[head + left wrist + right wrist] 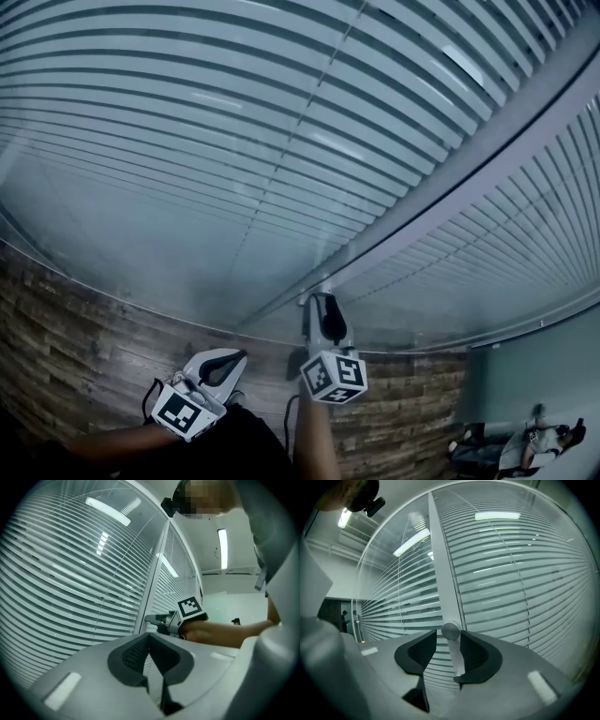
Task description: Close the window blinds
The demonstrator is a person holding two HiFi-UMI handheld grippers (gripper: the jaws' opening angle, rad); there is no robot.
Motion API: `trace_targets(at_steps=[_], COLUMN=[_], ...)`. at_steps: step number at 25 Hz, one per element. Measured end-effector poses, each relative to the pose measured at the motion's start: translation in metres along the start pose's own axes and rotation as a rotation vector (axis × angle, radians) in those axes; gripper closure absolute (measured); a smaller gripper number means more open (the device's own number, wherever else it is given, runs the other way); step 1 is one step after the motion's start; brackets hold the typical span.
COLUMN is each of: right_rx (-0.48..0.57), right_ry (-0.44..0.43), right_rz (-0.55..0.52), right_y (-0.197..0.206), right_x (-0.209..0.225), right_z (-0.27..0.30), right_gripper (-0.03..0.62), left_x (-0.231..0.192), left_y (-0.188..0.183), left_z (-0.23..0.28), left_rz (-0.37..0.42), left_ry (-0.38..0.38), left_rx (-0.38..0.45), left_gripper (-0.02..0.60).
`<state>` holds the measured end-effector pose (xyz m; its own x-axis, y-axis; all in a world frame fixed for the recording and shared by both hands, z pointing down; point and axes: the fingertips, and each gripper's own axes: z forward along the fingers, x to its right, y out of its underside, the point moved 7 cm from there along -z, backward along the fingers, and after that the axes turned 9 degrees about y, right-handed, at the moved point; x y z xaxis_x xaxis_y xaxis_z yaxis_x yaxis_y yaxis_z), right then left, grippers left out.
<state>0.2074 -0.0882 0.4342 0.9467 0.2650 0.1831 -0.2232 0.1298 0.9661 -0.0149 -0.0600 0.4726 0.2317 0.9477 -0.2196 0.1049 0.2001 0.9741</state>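
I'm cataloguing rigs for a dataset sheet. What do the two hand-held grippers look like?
The left hand-held gripper and right hand-held gripper have light grey shells and black textured pads. Each carries a white cube with black square markers. A black cable loops by the left one.

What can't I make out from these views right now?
- Knob: head view, hidden behind the right tool.
- Lower slats: head view, washed out by haze.
- Shapes at lower right: head view, too small to identify.

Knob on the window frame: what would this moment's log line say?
right gripper open around knob | left gripper shut, empty | blinds not fully closed
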Motion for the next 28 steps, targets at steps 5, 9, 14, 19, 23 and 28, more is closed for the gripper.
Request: trace_targets(at_steps=[5, 9, 14, 19, 23, 28], right_rx=[0.0, -0.018, -0.051, -0.075, -0.074, -0.073], right_ry=[0.035, 0.02, 0.058, 0.079, 0.102, 0.148], right_rz=[0.025, -0.008, -0.192, -0.461, -0.667, -0.908], right_y=[-0.002, -0.002, -0.008, -0.011, -0.007, -0.008], right_x=[0.0, 0.002, 0.001, -0.008, -0.011, -0.019], right_z=[0.002, 0.003, 0.004, -0.001, 0.001, 0.001], right_gripper=[0.451, 0.467, 0.467, 0.465, 0.465, 0.465], left_x=[-0.002, 0.001, 0.005, 0.012, 0.001, -0.005], left_y=[-0.002, 0.003, 0.003, 0.005, 0.015, 0.007], left_z=[0.002, 0.003, 0.005, -0.008, -0.021, -0.029], left_rz=[0.021, 0.017, 0.017, 0.035, 0.003, 0.008], left_ry=[0.016, 0.018, 0.012, 0.004, -0.032, -0.062], left_rx=[-0.004, -0.007, -0.003, -0.012, -0.035, -0.02], left_gripper=[0.583, 0.583, 0.583, 0.583, 0.583, 0.583])
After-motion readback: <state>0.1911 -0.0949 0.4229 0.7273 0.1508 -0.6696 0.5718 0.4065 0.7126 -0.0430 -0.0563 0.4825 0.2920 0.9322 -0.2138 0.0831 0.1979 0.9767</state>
